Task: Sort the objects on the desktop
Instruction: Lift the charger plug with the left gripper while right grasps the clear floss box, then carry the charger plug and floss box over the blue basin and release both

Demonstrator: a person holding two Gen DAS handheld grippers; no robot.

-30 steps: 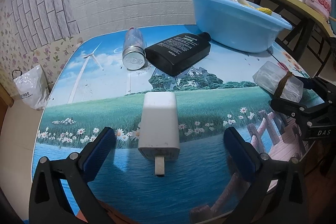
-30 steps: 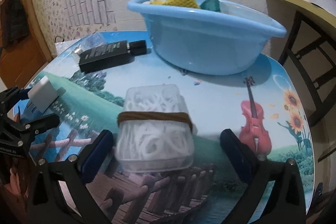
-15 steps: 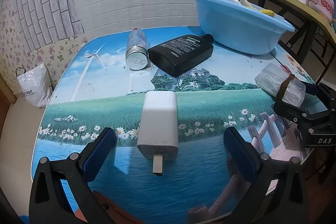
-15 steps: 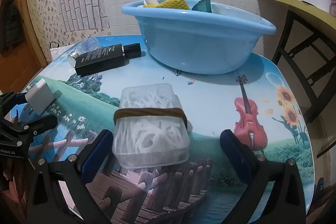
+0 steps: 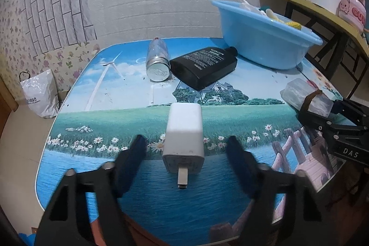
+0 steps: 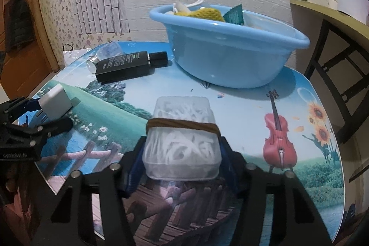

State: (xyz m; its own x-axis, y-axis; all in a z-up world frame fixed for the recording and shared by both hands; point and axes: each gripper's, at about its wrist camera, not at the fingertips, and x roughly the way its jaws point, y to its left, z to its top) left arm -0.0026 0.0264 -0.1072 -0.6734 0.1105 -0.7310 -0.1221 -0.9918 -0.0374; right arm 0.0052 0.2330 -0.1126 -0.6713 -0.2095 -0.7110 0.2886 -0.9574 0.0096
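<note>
A white brick-pattern wall backs a table (image 5: 96,93) covered with a printed landscape scene; a blue basin (image 6: 230,57) holding earlier sorted items stands at the far side, with a black bottle (image 5: 204,69) and a clear bottle (image 5: 158,61) lying beside it. The step in hand appears to be a double pick. To do it well, centre each item between the pads, let both pads meet the long sides squarely, and lift only once the grip is firm; the box, being smooth plastic, may slip if gripped near its lower edge. The left hand-held gripper (image 5: 185,149) is closing: its blue pads straddle the white charger (image 5: 184,130), which lies flat on the table with its plug toward the camera, and a clear gap shows on each side, so nothing is held yet. The right hand-held gripper (image 6: 182,153) is also closing on the clear box (image 6: 182,140), which is bound by a brown rubber band and sits near the table's front edge; its pads appear to meet the box sides.
</note>
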